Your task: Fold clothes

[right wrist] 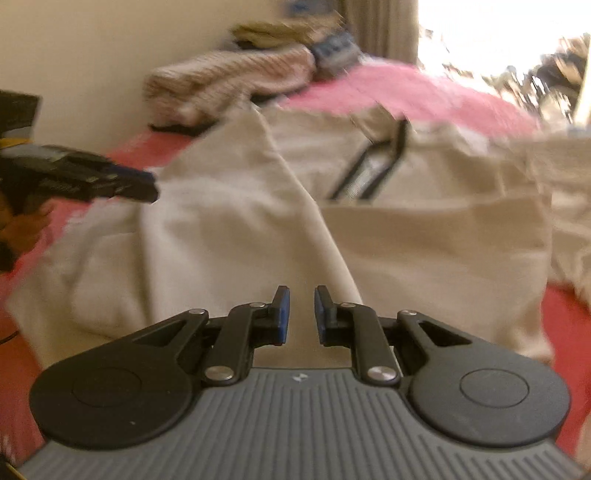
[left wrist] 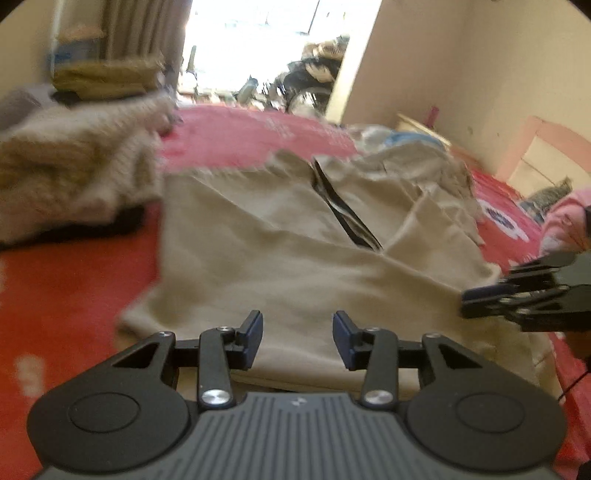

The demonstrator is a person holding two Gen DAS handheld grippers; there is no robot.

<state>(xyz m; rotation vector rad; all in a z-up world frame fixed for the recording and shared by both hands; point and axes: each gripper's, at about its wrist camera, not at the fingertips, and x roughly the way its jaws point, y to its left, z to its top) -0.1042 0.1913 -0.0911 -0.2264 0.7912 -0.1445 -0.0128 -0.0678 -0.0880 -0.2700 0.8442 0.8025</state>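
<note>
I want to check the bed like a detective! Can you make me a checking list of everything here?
Surface: red bedspread, partly covered.
Job's things: beige garment spread out, creased, dark-edged opening showing.
Clutter: knitted sweater bunched at the far side; pile of light clothes beyond the garment.
Grippers: left gripper jaws open, empty, over the garment's near edge; right gripper jaws slightly apart, empty.
Cables: thin dark cord, blurry.
Surroundings: cream wall, bright window, curtain.
</note>
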